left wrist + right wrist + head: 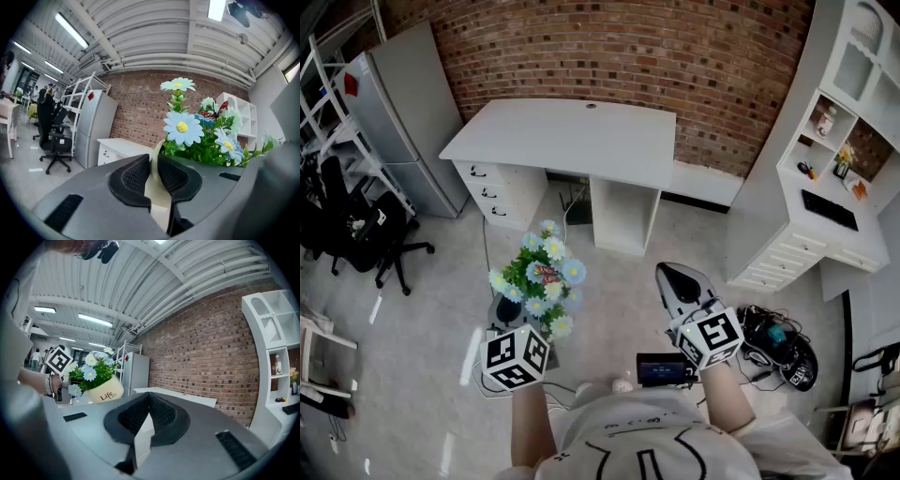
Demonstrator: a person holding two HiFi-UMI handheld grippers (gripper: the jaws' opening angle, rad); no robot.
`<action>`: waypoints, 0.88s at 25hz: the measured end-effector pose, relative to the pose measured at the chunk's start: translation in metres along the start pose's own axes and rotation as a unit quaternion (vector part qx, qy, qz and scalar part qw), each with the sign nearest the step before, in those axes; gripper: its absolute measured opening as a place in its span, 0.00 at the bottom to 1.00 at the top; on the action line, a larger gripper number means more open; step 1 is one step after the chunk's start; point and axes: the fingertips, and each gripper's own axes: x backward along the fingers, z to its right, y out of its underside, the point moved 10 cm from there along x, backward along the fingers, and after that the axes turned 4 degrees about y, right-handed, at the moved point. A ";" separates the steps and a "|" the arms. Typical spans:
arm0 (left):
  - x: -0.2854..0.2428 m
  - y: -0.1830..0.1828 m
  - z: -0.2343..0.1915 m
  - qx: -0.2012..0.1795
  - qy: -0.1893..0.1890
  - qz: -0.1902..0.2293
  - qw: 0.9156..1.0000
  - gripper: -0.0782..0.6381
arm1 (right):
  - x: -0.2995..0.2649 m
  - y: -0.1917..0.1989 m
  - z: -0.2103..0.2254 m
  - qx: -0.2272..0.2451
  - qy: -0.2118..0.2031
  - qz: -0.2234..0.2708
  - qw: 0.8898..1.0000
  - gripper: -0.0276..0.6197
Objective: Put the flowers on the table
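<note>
A bunch of blue and white artificial daisies (539, 277) stands in a cream pot (157, 190). My left gripper (525, 328) is shut on the pot's rim and holds it in the air over the floor, with the blooms (183, 126) rising above the jaws. In the right gripper view the pot (105, 392) hangs to the left. My right gripper (677, 278) is beside it, shut with nothing between its pads (149, 401). The white desk (572, 136) stands ahead against the brick wall, some way off, and its top is bare.
A grey refrigerator (408, 122) and a black office chair (366, 234) are at the left. A white shelf unit (834, 178) stands at the right. A dark bag and cables (778, 347) lie on the floor by my right side. Drawers (492, 192) sit under the desk.
</note>
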 end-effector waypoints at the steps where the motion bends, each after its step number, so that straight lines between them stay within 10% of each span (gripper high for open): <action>1: -0.003 0.002 0.002 0.001 -0.001 0.000 1.000 0.19 | -0.002 0.002 0.003 0.001 -0.001 0.001 1.000 0.07; 22: -0.114 -0.013 -0.038 -0.005 0.002 0.005 1.000 0.19 | -0.111 0.013 0.041 -0.001 -0.010 0.000 1.000 0.07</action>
